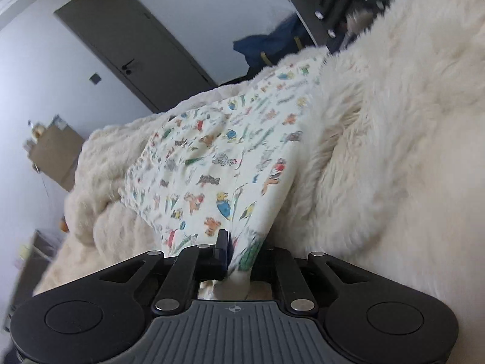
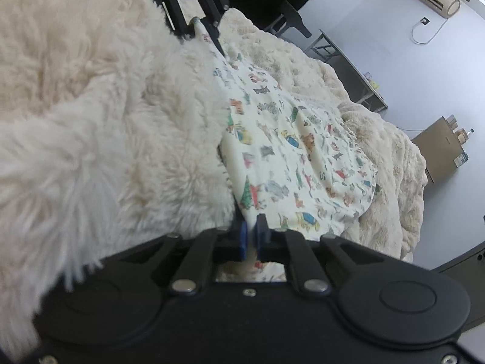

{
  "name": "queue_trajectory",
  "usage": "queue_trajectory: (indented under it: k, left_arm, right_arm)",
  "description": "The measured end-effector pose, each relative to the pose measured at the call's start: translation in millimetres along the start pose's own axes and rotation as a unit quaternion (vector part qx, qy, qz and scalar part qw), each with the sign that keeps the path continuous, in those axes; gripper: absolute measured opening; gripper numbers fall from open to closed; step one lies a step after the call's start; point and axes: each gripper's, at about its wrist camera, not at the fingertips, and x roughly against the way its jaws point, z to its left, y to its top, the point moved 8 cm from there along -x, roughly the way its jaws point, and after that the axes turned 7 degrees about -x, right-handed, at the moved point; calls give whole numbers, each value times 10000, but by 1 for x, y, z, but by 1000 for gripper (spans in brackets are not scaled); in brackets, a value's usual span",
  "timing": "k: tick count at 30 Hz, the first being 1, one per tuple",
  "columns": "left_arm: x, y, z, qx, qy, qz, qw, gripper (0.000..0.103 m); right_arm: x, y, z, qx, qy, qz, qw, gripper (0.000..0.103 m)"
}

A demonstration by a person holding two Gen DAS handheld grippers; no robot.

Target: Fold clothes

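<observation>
A cream garment [image 1: 212,163] printed with small colourful cartoon animals lies spread over a plush cream bed cover [image 1: 103,157]. My left gripper [image 1: 245,242] is shut on its near edge, and the cloth bunches up between the fingers. In the right wrist view the same garment [image 2: 297,151] stretches away from my right gripper [image 2: 252,227], whose blue pads [image 2: 244,236] pinch another edge of it. Each gripper shows in the other's view: the right gripper [image 1: 336,12] far off at the top, the left gripper [image 2: 206,27] at the top holding the cloth's far end.
A long-haired white fur throw [image 1: 394,136] lies along one side of the garment [image 2: 91,106]. Beyond the bed stand a dark grey door [image 1: 130,45], a blue bag [image 1: 272,45], a cardboard box [image 2: 439,148] and a metal-framed table [image 2: 348,63].
</observation>
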Motion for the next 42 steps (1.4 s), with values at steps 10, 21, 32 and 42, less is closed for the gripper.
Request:
queue_trajectory:
  k: [10,21,32,42]
  left_arm:
    - [64,7,17,-320,142,-605,9976,41]
    - [33,24,2,-772,-695,-759,9917,16]
    - [79,35,38,154,-677,-1937,9786,3]
    - [133,69,69,-301,-303,-2328,9716,3]
  right_arm:
    - [0,2,-9,66,-175,23,9998,12]
    - [-3,1,-15,78,-252,-34,9996,26]
    - [40,16,-35,279,-390,-715,9963,3]
    - [121,51,-47,529,-169,-1282,9902,3]
